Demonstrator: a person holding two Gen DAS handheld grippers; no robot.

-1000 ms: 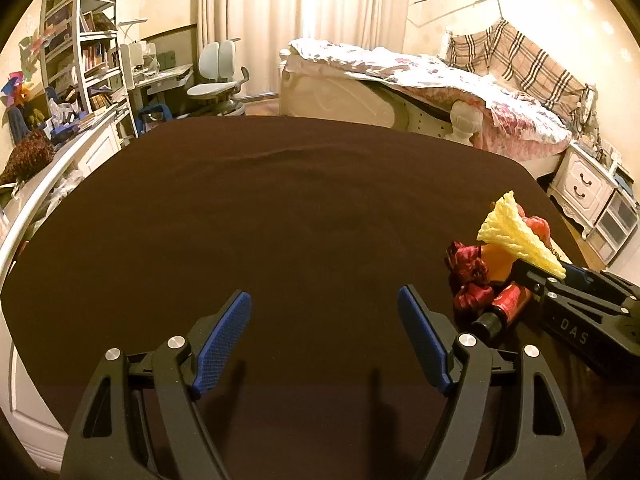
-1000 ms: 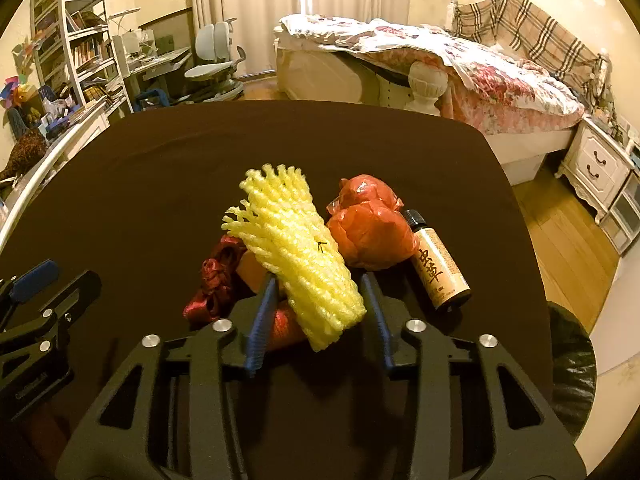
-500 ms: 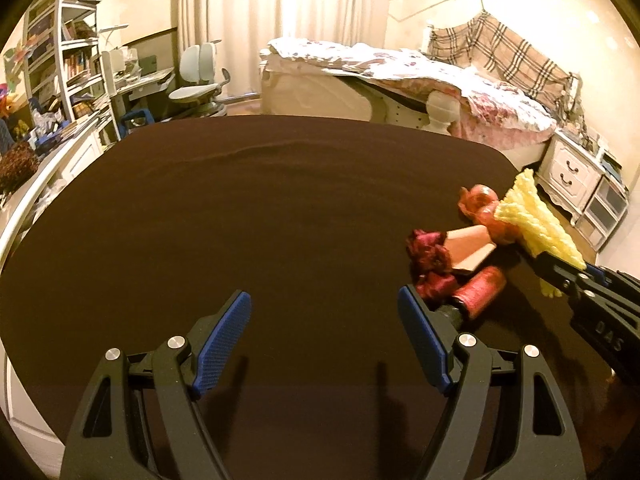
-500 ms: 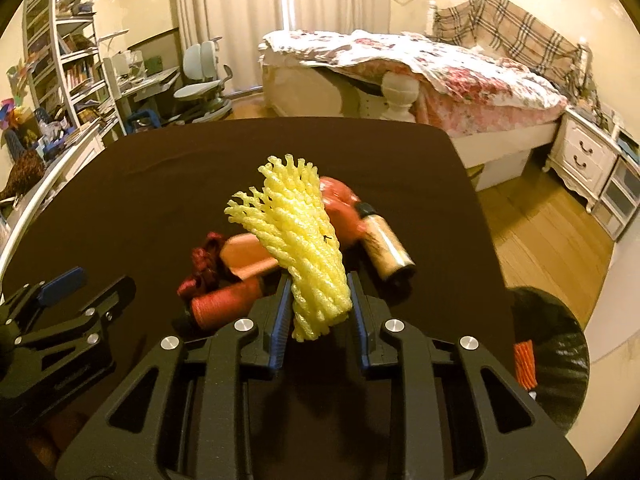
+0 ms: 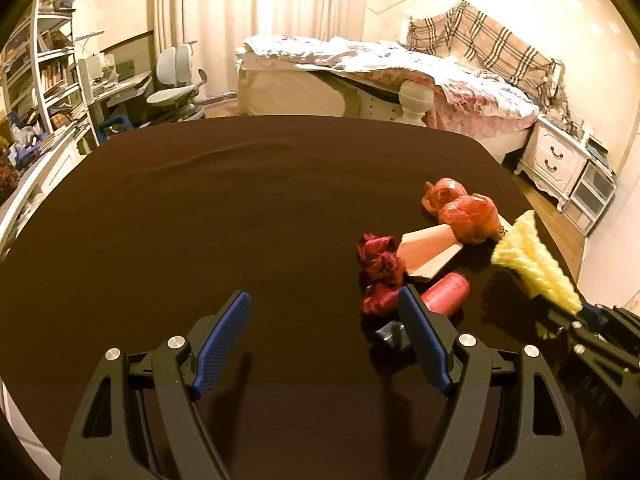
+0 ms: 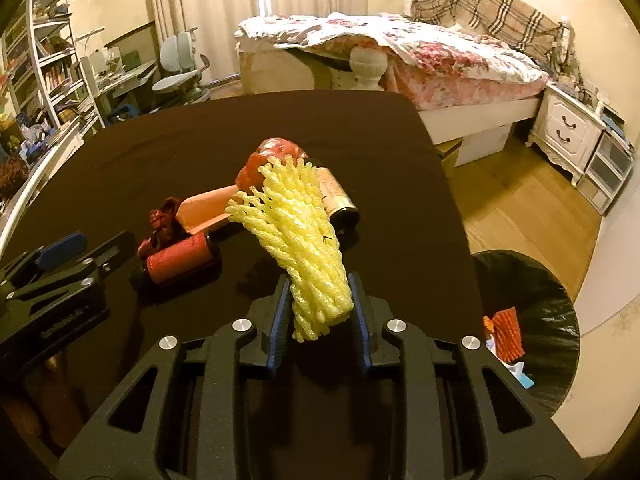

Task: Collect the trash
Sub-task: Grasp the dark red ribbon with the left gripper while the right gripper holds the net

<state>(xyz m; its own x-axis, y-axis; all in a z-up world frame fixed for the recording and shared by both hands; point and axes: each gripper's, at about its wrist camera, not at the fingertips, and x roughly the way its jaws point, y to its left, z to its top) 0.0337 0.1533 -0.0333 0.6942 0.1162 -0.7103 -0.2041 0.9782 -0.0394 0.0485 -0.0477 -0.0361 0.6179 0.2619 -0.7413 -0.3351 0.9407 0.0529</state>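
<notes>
1. Foam net: yellow, mesh weave.
2. Gripper pads: blue; frames black.
3. Table cloth: dark brown, plain.
4. Crumpled bag, far R: orange-red.
5. Wrapper: dark red.
6. Small bottle: red w/ black cap.
7. Bin liner, near R: black.
8. Blanket, far R: beige plaid.

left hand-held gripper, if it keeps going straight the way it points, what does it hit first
Probably only the dark tablecloth: the open left hand-held gripper aims at bare cloth. The red cylinder lies just outside one of its fingers, though depth is hard to judge.
</notes>
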